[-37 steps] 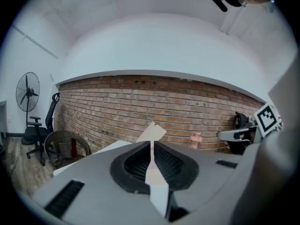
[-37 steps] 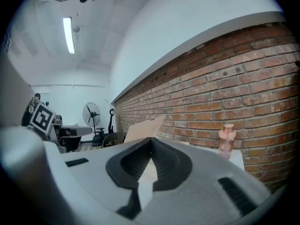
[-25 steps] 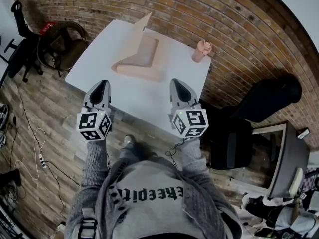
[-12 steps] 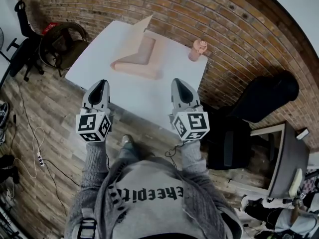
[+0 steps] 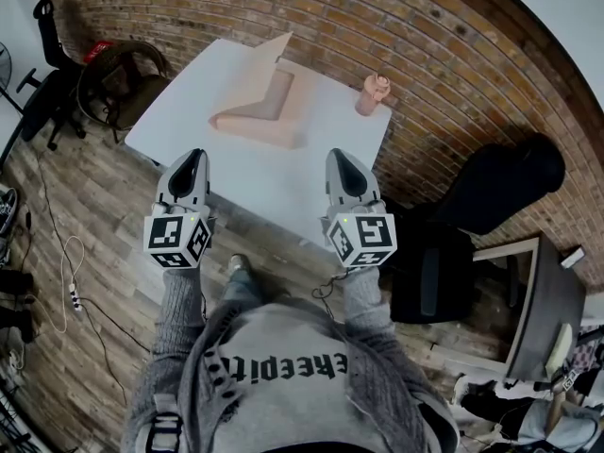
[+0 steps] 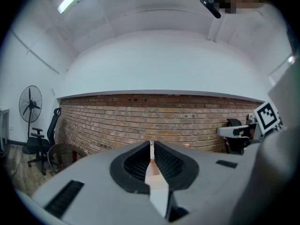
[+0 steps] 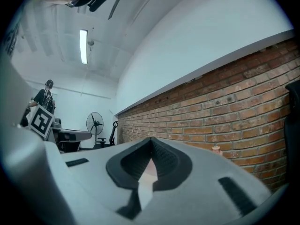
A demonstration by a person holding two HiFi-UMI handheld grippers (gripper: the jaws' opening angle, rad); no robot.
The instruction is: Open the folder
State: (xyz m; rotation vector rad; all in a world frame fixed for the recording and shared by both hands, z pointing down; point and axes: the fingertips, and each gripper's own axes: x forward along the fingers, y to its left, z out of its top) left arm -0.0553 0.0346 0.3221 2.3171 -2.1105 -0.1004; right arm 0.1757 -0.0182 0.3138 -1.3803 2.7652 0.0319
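A brown chair (image 5: 118,81) stands left of the white table (image 5: 274,182). The left gripper (image 5: 192,159) hangs over the table's near edge, jaws together and empty. The peach folder (image 5: 260,111) lies on the far half with one flap raised, only bare tabletop before it. The right gripper (image 5: 340,157) is likewise closed on nothing. A pink bottle (image 5: 374,94) stands at the far right corner.

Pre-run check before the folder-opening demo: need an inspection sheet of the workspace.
surface: white table, no spills seen.
job's things: tan folder lies toward the far side, one cover standing up.
clutter: pink bottle upright near the far right corner, apart from the folder.
grippers: left gripper and right gripper by the near edge, jaws together, nothing between them, both well short of the folder.
cables: white cable loose on the floor at left.
surroundings: brick wall, wood floor, black office chair left, black chair right.
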